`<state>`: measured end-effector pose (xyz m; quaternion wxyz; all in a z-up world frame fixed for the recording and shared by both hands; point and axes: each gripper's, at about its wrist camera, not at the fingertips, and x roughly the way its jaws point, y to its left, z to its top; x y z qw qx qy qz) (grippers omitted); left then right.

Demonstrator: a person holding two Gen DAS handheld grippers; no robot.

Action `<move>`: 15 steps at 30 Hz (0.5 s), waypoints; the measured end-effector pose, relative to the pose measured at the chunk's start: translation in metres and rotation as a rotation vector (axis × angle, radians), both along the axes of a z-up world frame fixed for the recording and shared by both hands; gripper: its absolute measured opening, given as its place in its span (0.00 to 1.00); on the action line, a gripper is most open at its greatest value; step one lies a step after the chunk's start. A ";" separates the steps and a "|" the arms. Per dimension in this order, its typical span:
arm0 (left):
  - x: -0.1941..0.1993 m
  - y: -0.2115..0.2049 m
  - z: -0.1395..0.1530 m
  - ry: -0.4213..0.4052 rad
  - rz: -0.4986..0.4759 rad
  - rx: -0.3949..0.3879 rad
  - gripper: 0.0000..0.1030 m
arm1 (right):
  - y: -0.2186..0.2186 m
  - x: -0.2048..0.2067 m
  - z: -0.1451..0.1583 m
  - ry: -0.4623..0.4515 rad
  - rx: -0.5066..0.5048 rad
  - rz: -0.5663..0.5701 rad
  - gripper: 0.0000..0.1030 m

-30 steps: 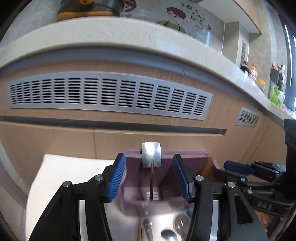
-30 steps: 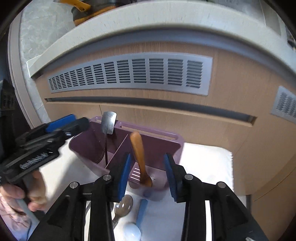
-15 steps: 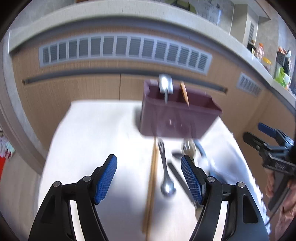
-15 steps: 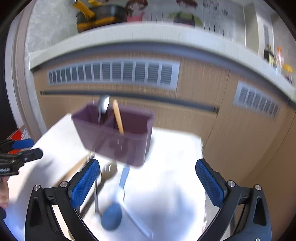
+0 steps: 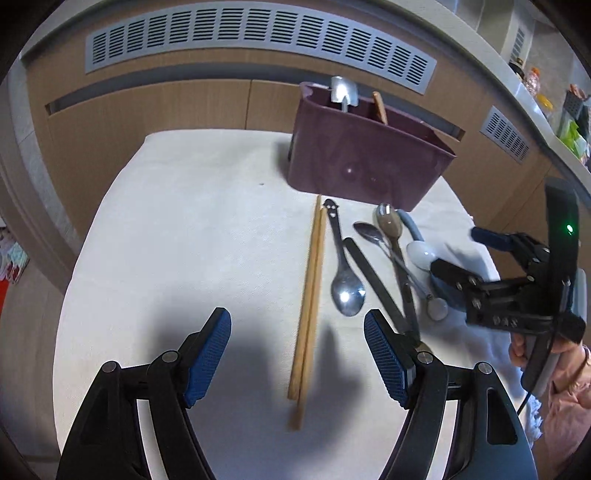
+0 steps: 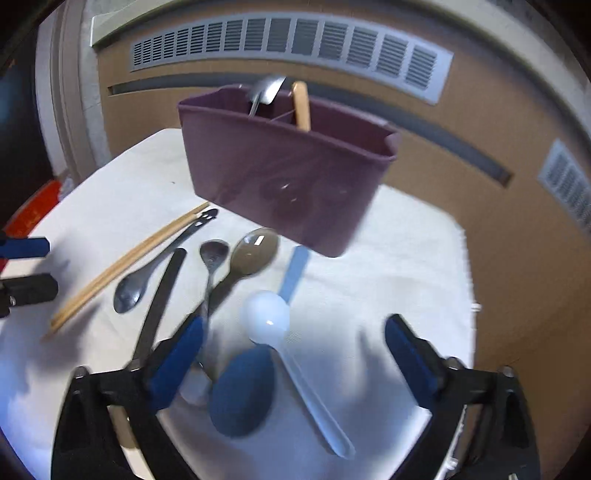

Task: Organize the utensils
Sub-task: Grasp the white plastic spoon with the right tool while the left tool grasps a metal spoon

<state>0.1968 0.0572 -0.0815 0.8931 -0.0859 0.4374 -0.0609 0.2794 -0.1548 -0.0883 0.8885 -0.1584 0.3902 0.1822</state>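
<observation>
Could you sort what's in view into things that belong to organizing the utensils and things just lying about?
Job:
caddy
chopsticks
metal spoon
white spoon
blue spoon
brown spoon

Lying about:
cloth
vent
bottles

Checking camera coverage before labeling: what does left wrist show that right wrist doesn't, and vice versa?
Left wrist only: the person's hand holding the right tool, and the counter clutter at top right.

Right wrist only: the blue spoon in full and the white spoon's clear handle; a red thing beyond the table's left edge.

Both: the purple caddy with two utensils standing inside, chopsticks, the steel spoon, the black knife, the brown spoon, the white cloth, wall vents. Both tools open, empty.
</observation>
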 end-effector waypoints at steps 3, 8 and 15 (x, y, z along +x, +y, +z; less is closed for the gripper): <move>0.002 0.003 -0.004 0.017 0.004 -0.004 0.73 | 0.005 0.015 -0.010 0.055 0.004 0.003 0.63; 0.004 0.004 -0.013 0.051 0.005 -0.004 0.73 | 0.012 0.017 -0.023 0.087 -0.013 0.035 0.58; 0.006 -0.006 -0.018 0.058 -0.023 0.003 0.73 | -0.002 0.008 -0.012 0.166 0.096 -0.015 0.29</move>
